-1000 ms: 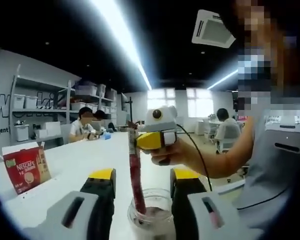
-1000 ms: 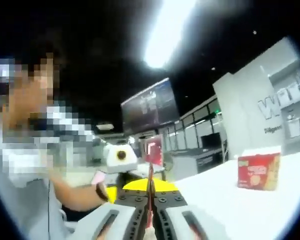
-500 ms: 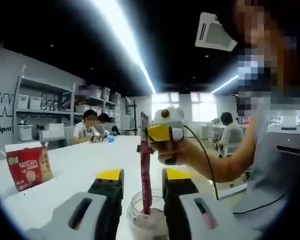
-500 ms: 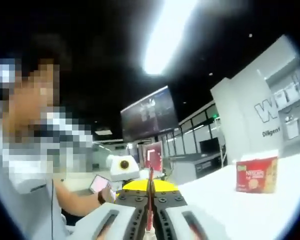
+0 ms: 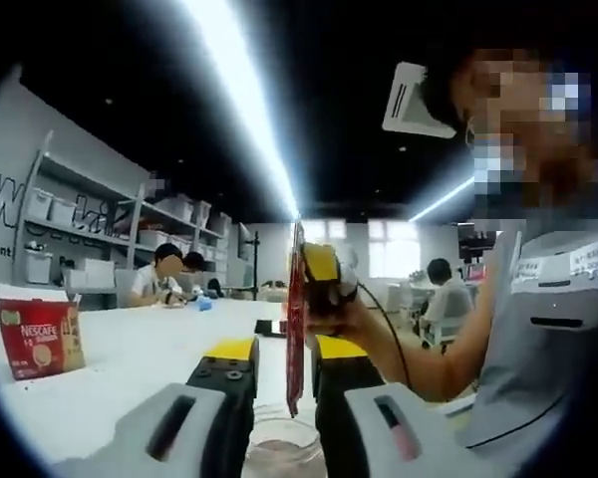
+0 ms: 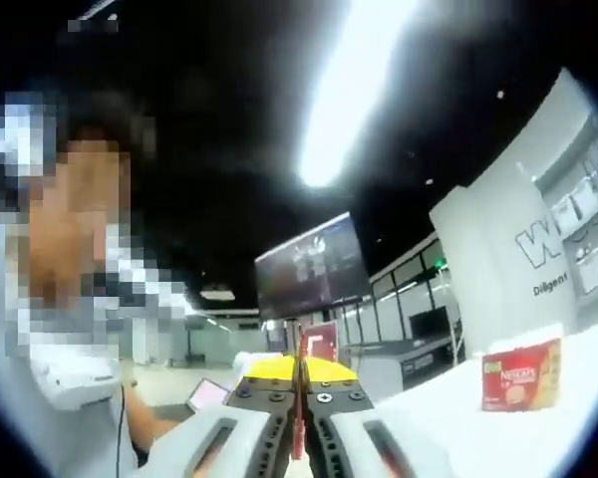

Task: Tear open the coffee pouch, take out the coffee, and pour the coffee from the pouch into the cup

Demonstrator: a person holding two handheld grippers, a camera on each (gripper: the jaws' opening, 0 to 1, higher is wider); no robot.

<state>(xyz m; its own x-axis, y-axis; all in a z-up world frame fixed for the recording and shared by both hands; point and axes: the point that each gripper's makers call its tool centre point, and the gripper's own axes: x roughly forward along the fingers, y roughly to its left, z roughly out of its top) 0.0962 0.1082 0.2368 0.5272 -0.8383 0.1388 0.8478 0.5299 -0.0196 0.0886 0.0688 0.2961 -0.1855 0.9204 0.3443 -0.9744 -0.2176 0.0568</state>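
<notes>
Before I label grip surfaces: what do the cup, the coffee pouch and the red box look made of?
Cup: clear glass or hard plastic, glossy; the table shows through it. Coffee pouch: thin red film, probably foil-lined plastic, hanging flat from the right gripper. Red Nescafe box: printed cardboard, flap torn open.

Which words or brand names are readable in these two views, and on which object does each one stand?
"NESCAFE": red box on the white table.
"W...": large wall letters, partly hidden by shelves.
"Diligent": small wall text.
Print on the coffee pouch and the person's chest badge: too blurred to read.
</notes>
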